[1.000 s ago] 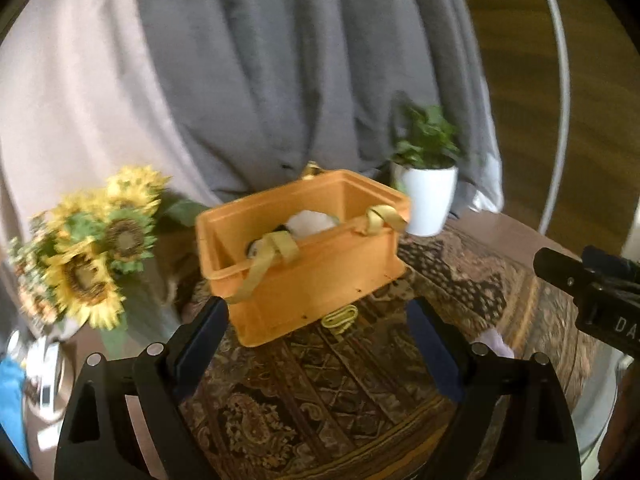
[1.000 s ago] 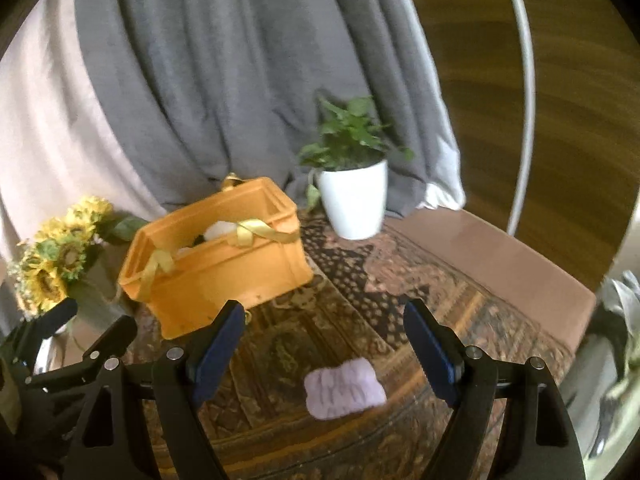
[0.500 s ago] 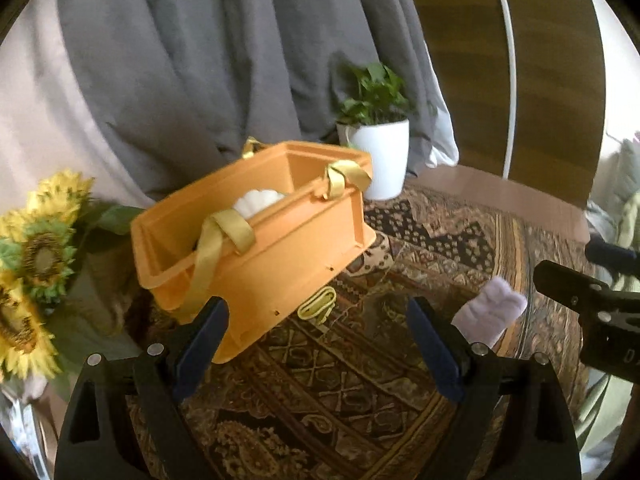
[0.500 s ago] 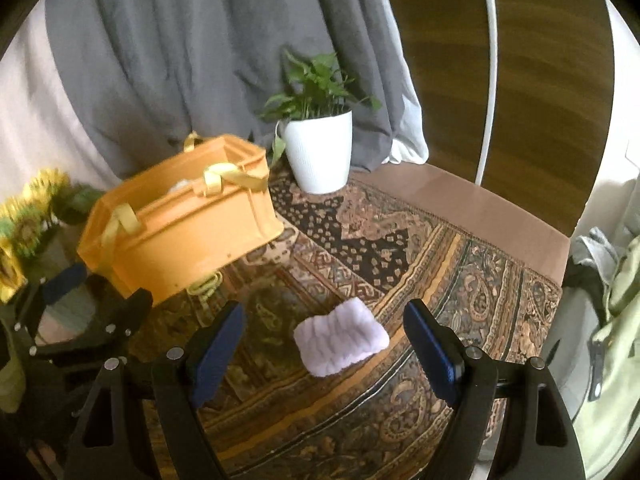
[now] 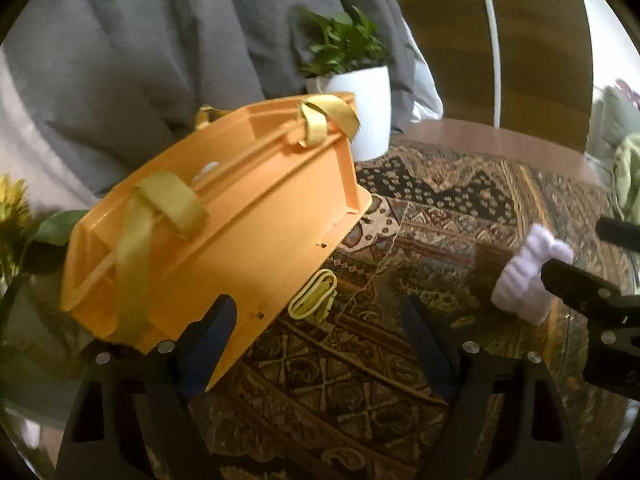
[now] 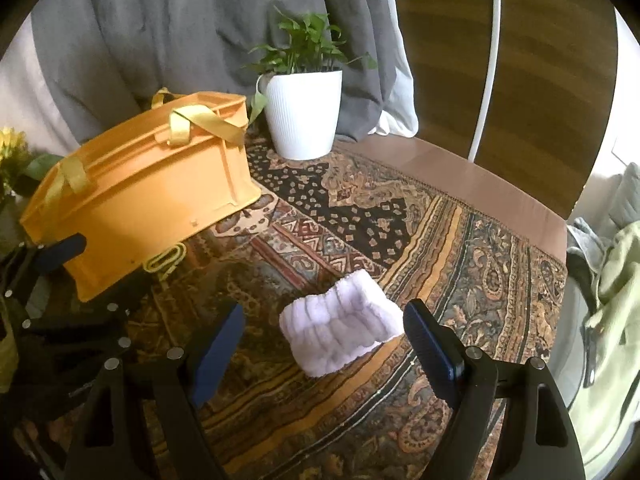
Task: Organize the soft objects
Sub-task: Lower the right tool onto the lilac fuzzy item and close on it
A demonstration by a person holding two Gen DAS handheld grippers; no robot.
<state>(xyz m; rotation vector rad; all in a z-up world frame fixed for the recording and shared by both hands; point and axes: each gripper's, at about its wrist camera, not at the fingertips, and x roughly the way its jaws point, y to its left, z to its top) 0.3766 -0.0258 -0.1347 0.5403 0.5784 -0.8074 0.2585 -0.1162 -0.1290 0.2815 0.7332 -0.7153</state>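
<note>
A pale lilac ribbed soft cloth band (image 6: pixel 340 320) lies on the patterned rug, between the fingers of my open right gripper (image 6: pixel 324 344) and just ahead of the tips. It also shows at the right of the left wrist view (image 5: pixel 528 272), partly behind the right gripper. An orange plastic crate (image 5: pixel 224 232) with yellow straps stands to the left; something white shows inside it (image 5: pixel 206 170). My open left gripper (image 5: pixel 316 336) hovers empty at the crate's near right corner. The crate also shows in the right wrist view (image 6: pixel 140 196).
A white pot with a green plant (image 6: pixel 304 116) stands behind the crate. Sunflowers (image 5: pixel 12 216) are at the far left. A loose yellow strap (image 5: pixel 314 296) lies by the crate's base. Grey curtain hangs behind. The table's bare brown edge (image 6: pixel 480 184) runs at right, with green fabric (image 6: pixel 616 304) beyond.
Both grippers have swung right and come lower and closer. The cloth band now sits between the right gripper's fingers. The crate has grown larger in the left view.
</note>
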